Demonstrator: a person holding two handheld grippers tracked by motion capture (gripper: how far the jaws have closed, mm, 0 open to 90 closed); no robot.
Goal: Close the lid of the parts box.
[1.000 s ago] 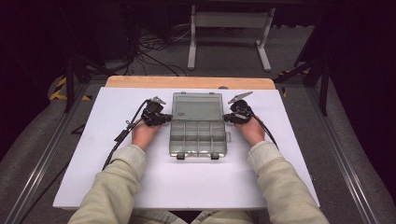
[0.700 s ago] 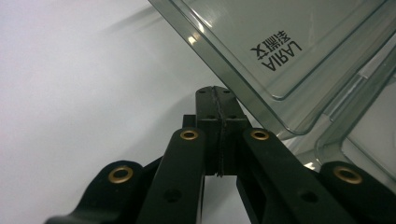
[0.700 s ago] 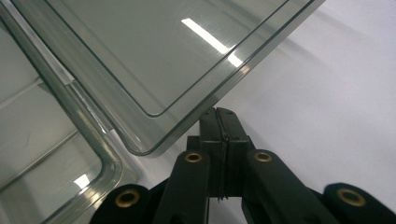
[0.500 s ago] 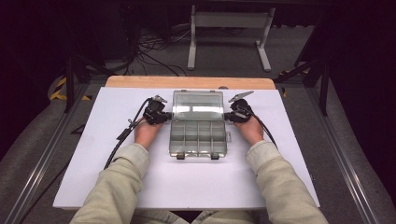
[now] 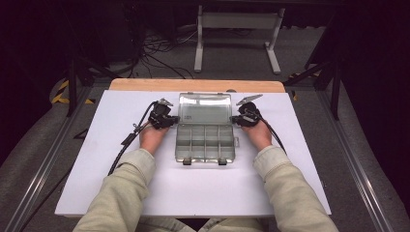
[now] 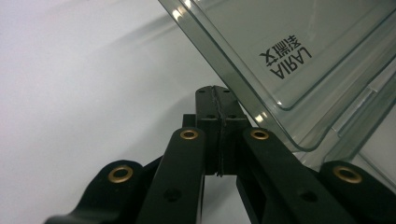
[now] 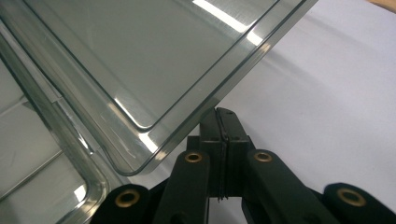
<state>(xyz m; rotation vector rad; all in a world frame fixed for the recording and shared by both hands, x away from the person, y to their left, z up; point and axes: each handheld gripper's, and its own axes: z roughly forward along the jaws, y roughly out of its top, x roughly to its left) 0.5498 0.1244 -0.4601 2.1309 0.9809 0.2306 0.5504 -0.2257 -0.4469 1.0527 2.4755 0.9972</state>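
With the clear compartment box open at the middle of the white table and both the left gripper and right gripper jaws pressed together empty beside its lid, push evenly from both sides

High view looks down; both close gripper views share the box lid.

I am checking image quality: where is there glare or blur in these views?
High view: even light on the white table, dark surroundings, soft focus. Left gripper view: glare streaks along the clear box lid, whose printed label stays sharp; the near links of the left gripper blur. Right gripper view: bright reflections on the lid's rim above the right gripper.
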